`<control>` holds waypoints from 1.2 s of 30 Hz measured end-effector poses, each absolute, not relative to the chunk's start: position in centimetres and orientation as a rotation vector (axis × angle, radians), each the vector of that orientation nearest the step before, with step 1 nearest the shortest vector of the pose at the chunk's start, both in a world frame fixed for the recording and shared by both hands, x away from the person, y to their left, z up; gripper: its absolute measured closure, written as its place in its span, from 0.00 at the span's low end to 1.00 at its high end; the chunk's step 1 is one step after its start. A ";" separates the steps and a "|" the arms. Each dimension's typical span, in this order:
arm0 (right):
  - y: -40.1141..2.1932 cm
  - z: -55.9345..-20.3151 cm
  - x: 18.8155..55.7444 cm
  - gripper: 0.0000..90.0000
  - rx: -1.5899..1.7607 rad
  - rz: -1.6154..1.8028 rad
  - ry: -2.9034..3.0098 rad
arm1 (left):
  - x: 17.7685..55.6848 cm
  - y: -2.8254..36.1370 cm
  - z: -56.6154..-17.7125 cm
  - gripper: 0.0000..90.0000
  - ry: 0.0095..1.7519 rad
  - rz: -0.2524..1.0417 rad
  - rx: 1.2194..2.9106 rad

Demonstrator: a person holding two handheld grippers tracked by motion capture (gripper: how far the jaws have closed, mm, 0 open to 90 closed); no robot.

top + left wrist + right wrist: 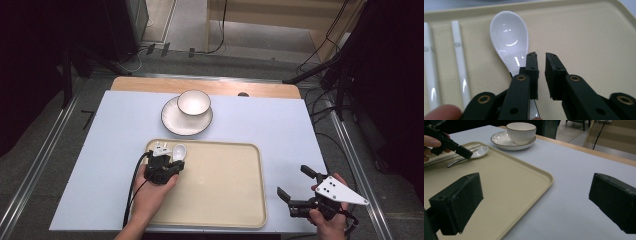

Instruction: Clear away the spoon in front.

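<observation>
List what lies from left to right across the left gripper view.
Outer white chopstick → inner white chopstick → white soup spoon → left gripper, its jaws a little apart with nothing between them, over the beige tray.

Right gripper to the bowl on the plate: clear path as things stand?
Probably yes. The right gripper stands open off the tray's right edge, and bare tabletop lies between it and the bowl. The left gripper is over by the spoon, off that line.
</observation>
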State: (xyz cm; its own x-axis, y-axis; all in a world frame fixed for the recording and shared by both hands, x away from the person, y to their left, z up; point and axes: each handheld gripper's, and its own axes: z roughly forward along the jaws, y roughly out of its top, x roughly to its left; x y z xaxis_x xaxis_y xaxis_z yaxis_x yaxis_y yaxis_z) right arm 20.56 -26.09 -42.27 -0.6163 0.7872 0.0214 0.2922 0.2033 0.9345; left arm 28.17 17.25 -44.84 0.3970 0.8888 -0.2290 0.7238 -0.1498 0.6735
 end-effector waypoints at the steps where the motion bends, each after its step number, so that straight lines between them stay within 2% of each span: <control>1: -26.1 -42.3 20.5 0.00 1.003 1.408 2.018 | 28.1 17.4 -44.7 0.85 1.375 0.286 1.909; 5: -26.1 -42.3 20.5 0.00 1.000 1.409 2.018 | 28.0 18.0 -44.2 0.75 1.355 0.294 1.850; 7: -26.2 -42.3 20.5 0.00 0.999 1.409 2.018 | 28.1 18.2 -43.9 0.70 1.368 0.255 1.823; 9: -26.2 -42.3 20.5 0.00 1.000 1.411 2.018 | 28.1 18.2 -43.5 0.57 1.366 0.267 1.809; 11: -26.2 -42.3 20.6 0.00 0.998 1.410 2.016 | 28.0 18.2 -43.2 0.48 1.335 0.278 1.795; 16: -26.1 -42.2 20.6 0.00 0.990 1.412 2.012 | 28.1 18.5 -42.8 0.13 1.263 0.279 1.799; 18: -26.1 -42.2 20.6 0.00 0.989 1.411 2.011 | 28.1 18.8 -42.7 0.02 1.235 0.255 1.781; 22: -26.0 -42.2 20.6 0.00 0.987 1.412 2.011 | 28.3 19.4 -42.1 0.02 1.229 0.266 1.739; 28: -26.1 -42.1 20.6 0.00 0.990 1.418 1.991 | 29.1 19.9 -40.6 0.00 1.210 0.339 1.760; 36: -26.0 -42.0 20.6 0.00 0.985 1.416 1.982 | 30.2 20.3 -39.4 0.00 1.201 0.369 1.750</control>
State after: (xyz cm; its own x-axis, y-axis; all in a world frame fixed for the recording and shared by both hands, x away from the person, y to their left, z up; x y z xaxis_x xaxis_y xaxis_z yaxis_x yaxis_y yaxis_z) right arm 20.61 -26.01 -42.00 -0.6079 0.7940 0.0067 0.2638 0.1940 0.9449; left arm 30.18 20.26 -39.36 0.4727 0.8452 -0.2496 0.5596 -0.0690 0.8259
